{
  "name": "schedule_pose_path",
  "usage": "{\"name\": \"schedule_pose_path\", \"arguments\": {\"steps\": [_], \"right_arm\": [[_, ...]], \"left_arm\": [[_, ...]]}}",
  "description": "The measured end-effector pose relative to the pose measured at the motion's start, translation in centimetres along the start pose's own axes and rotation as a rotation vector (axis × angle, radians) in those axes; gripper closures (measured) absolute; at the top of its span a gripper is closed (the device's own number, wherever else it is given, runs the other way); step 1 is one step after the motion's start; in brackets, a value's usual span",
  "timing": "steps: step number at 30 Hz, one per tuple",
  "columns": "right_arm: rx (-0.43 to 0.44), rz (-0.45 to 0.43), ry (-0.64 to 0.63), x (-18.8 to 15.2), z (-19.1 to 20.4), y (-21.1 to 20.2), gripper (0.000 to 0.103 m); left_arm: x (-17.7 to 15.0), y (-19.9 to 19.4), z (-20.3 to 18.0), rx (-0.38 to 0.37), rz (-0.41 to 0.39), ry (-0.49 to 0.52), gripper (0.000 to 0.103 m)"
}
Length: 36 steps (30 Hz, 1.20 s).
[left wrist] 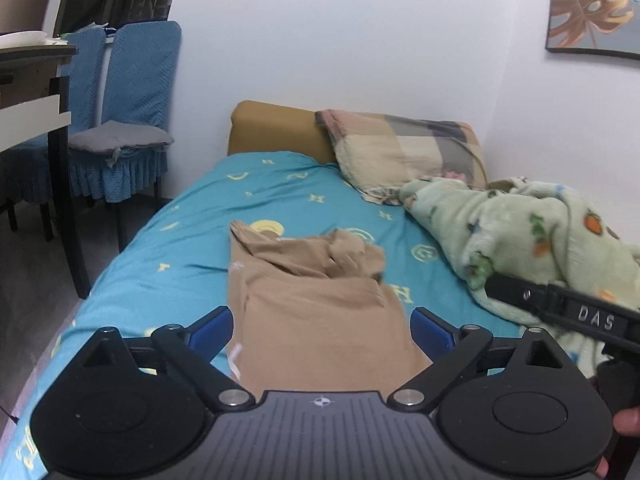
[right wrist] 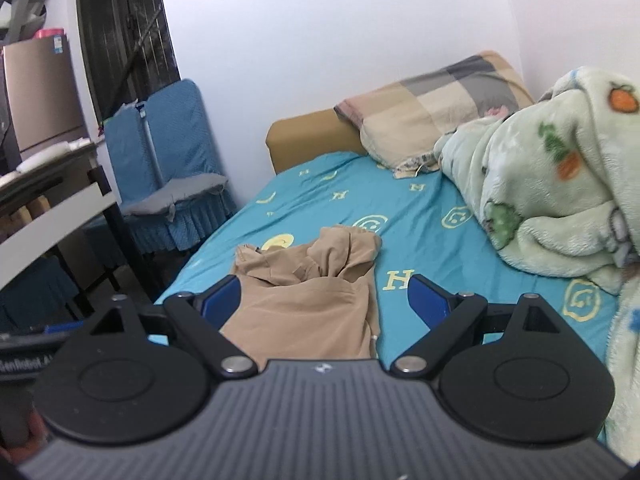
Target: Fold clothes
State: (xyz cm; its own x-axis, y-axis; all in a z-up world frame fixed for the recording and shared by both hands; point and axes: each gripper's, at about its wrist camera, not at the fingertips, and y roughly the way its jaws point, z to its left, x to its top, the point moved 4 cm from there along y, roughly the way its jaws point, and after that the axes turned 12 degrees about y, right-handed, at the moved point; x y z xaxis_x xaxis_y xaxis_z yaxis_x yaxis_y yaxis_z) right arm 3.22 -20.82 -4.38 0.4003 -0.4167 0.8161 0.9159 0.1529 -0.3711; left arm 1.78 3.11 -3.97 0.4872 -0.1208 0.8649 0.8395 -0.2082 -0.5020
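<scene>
Both grippers, left gripper point(left wrist: 322, 330) and right gripper point(right wrist: 324, 300), hover with fingers spread wide, gripping nothing, over the near end of a tan garment point(left wrist: 316, 308). It lies partly folded, far end bunched, mid-width on the teal bed sheet point(left wrist: 192, 248). Beyond, a green fleece blanket point(right wrist: 552, 184) lines the right edge; a plaid pillow point(left wrist: 404, 152) sits at the head.

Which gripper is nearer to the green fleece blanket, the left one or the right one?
Right. The right gripper hangs open beside the green fleece blanket; the left gripper is open over the tan garment, farther from it.
</scene>
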Motion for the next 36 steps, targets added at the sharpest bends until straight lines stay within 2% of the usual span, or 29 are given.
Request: {"name": "schedule_pose_path", "arguments": {"steps": [3, 4, 5, 9, 10, 11, 17, 22, 24, 27, 32, 33, 34, 36], "right_arm": [[0.014, -0.019, 0.009, 0.0, -0.1, -0.9, 0.015], [0.015, -0.022, 0.009, 0.1, -0.1, -1.0, 0.025], [0.012, -0.024, 0.009, 0.2, -0.1, -0.9, 0.029], [0.007, -0.003, 0.071, 0.2, -0.8, -0.4, 0.025], [0.008, 0.010, 0.098, 0.3, -1.2, -0.1, 0.017], [0.005, 0.028, 0.133, 0.2, -1.6, 0.1, 0.018], [0.047, 0.233, 0.494, -1.6, -5.1, 2.4, 0.018], [0.043, 0.433, 0.778, -6.1, -7.3, 4.5, 0.018], [0.024, 0.488, 0.882, -8.2, -7.9, 5.2, 0.020], [-0.026, 0.545, 0.984, -10.8, -8.4, 6.3, 0.028], [-0.049, 0.489, 1.055, -11.8, -8.9, 6.7, 0.038], [-0.063, 0.471, 1.060, -11.8, -9.1, 6.7, 0.047], [-0.087, 0.454, 1.059, -11.9, -9.3, 6.7, 0.064], [-0.121, 0.447, 1.045, -12.0, -9.7, 6.8, 0.082]], "left_arm": [[-1.0, -0.6, -0.6, -0.014, 0.029, -0.010, 0.006], [-1.3, -0.5, -0.7, -0.019, 0.043, -0.021, 0.006], [-1.6, -0.3, -0.7, -0.025, 0.061, -0.035, 0.006], [-2.8, 1.7, 0.6, -0.074, 0.164, -0.144, 0.006], [-3.2, 2.3, 1.0, -0.089, 0.194, -0.181, 0.006], [-3.5, 2.8, 1.3, -0.104, 0.219, -0.213, 0.006], [-4.5, 5.0, 2.6, -0.155, 0.299, -0.323, 0.006], [-4.9, 6.2, 2.9, -0.168, 0.333, -0.381, 0.006], [-5.1, 6.7, 3.0, -0.175, 0.340, -0.411, 0.006], [-5.2, 7.3, 3.2, -0.180, 0.346, -0.445, 0.006], [-5.5, 7.4, 3.3, -0.231, 0.334, -0.526, 0.006], [-5.6, 7.4, 3.3, -0.246, 0.329, -0.548, 0.006], [-5.7, 7.4, 3.3, -0.261, 0.326, -0.571, 0.006], [-6.0, 7.7, 3.2, -0.301, 0.329, -0.623, 0.006]]}}
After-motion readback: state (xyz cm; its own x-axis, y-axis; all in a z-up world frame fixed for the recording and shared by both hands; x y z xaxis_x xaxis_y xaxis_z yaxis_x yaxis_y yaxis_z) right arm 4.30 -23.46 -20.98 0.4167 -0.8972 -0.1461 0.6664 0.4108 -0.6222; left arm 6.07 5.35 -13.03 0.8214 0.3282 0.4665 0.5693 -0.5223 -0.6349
